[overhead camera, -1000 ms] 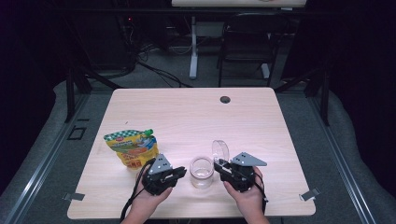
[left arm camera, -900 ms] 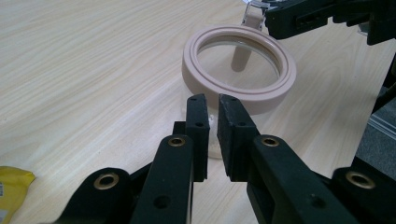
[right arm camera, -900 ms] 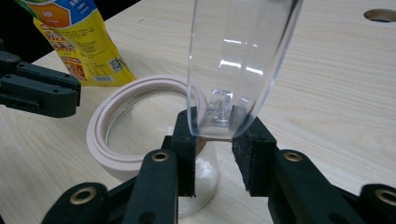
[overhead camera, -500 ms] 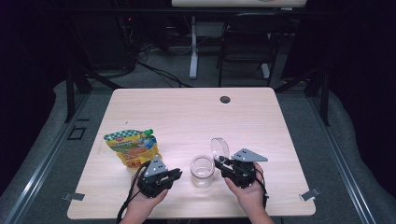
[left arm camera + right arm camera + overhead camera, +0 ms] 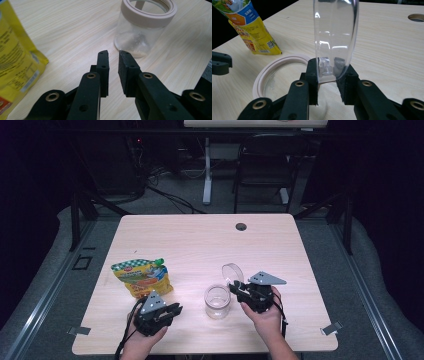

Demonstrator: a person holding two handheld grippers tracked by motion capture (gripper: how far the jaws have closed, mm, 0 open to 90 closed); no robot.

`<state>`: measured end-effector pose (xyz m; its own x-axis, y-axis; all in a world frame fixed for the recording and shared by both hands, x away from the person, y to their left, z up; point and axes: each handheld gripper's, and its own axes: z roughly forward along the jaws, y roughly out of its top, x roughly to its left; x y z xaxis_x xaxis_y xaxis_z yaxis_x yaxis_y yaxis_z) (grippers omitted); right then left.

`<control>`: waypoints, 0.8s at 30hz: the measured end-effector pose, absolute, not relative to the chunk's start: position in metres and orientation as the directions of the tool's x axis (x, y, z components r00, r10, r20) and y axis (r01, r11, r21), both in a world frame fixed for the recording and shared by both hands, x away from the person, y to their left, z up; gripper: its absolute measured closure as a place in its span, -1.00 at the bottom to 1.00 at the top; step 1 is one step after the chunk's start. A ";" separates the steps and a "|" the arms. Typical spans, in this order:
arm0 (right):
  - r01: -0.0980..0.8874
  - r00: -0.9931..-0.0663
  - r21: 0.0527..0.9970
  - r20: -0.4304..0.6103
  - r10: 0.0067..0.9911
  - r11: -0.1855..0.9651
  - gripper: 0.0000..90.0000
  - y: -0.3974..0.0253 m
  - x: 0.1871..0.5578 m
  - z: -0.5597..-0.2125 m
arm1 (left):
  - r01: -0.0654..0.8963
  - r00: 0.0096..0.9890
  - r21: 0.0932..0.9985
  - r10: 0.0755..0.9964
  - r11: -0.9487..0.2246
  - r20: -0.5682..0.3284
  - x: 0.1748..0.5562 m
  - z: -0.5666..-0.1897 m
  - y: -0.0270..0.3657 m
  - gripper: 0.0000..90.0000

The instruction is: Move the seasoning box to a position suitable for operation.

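Observation:
A clear glass jar (image 5: 218, 301) with a pale pink rim stands lidless on the wooden table (image 5: 200, 245), near its front edge. My right gripper (image 5: 235, 287) is just right of the jar, shut on the clear round lid (image 5: 233, 274), which it holds on edge above the rim. In the right gripper view the lid (image 5: 335, 37) rises between the jaws of the gripper (image 5: 329, 67), over the jar's rim (image 5: 265, 72). My left gripper (image 5: 175, 310) is left of the jar, apart from it. Its jaws (image 5: 113, 53) stand slightly open and hold nothing, pointing at the jar (image 5: 143, 27).
A yellow snack pouch (image 5: 142, 277) with a green cap lies left of the jar, close to the left gripper (image 5: 219, 62). A round cable hole (image 5: 241, 226) sits near the table's far edge. Chairs and cables stand beyond the table.
My left gripper has drawn back to the left and toward the front edge, away from the jar. The right gripper keeps the lid beside the jar, almost unmoved.

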<state>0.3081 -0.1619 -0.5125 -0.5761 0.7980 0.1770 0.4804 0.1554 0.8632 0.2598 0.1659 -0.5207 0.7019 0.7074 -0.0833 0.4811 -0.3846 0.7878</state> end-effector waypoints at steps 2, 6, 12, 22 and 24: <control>0.482 -0.580 0.862 0.180 0.795 0.157 0.63 -0.161 0.312 -0.512 | 0.483 0.692 0.790 0.717 -0.378 -0.080 0.258 -0.520 0.171 0.72; 0.482 -0.579 0.864 0.190 0.793 0.145 0.64 -0.160 0.317 -0.512 | 0.492 0.671 0.794 0.737 -0.358 -0.084 0.254 -0.520 0.183 0.69; 0.477 -0.581 0.868 0.192 0.791 0.139 0.62 -0.159 0.319 -0.512 | 0.503 0.642 0.797 0.762 -0.335 -0.085 0.251 -0.520 0.198 0.63; 0.468 -0.584 0.872 0.181 0.792 0.146 0.52 -0.161 0.313 -0.512 | 0.511 0.638 0.797 0.763 -0.323 -0.100 0.253 -0.517 0.210 0.51; 0.466 -0.583 0.873 0.181 0.792 0.143 0.51 -0.161 0.312 -0.512 | 0.508 0.636 0.801 0.765 -0.318 -0.100 0.254 -0.516 0.213 0.50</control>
